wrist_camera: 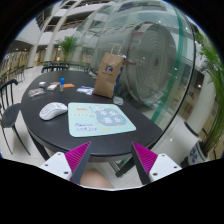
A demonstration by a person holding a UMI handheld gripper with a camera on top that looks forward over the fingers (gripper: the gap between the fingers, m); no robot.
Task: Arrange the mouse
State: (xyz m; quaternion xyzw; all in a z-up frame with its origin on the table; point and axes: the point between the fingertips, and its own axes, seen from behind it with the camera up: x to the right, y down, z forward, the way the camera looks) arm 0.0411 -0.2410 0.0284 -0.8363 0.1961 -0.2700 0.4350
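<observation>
A white mouse [53, 110] lies on the round dark table [40, 128], to the left of a light printed mouse mat [100, 120]. My gripper [111, 158] is held above the near edge of the table, well back from both. Its two fingers with magenta pads [78, 155] stand wide apart with nothing between them. The mouse is ahead and to the left of the left finger; the mat is straight ahead beyond the fingers.
A brown paper bag [109, 75] stands at the table's far side against a glass wall [165, 70]. Small items [52, 87] and pens [55, 68] lie at the far left. A black chair [8, 110] stands to the left. Pale floor shows below the fingers.
</observation>
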